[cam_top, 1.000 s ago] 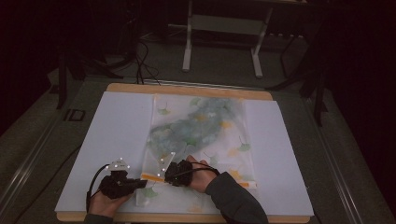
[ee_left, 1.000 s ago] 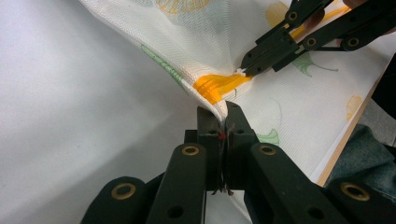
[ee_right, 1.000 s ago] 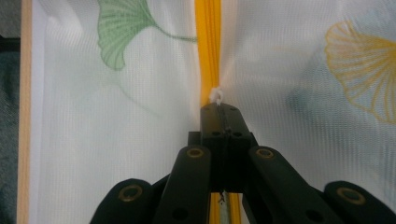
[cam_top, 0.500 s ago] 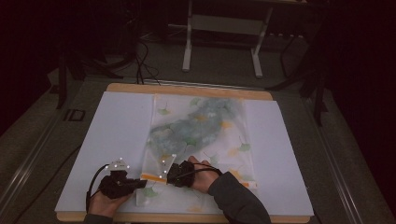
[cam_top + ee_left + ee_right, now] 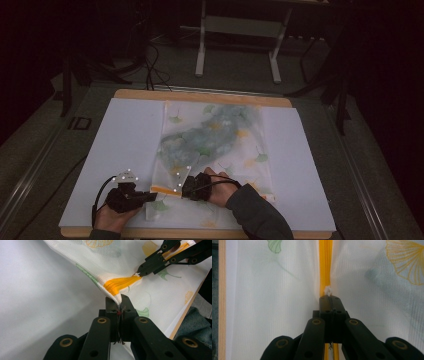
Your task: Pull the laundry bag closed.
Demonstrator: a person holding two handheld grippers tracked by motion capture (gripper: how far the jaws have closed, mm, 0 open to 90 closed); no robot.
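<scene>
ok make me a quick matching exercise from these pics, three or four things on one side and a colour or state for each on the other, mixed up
Things:
1. zipper
2. left tool
3. right tool
4. table edge

Colour or state:
a. shut on the white zipper pull
b. bare wood
c. orange
d. shut on the mesh bag's corner

Pairs: 1-c, 2-d, 3-a, 4-b

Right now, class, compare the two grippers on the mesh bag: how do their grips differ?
The left gripper pinches the mesh bag's corner fabric, at the end of the orange zipper; the right gripper pinches the small white zipper pull on the zipper itself. In the high view, the left gripper sits nearer the table's left side, the right further in over the bag. Both have their jaws shut.
</scene>
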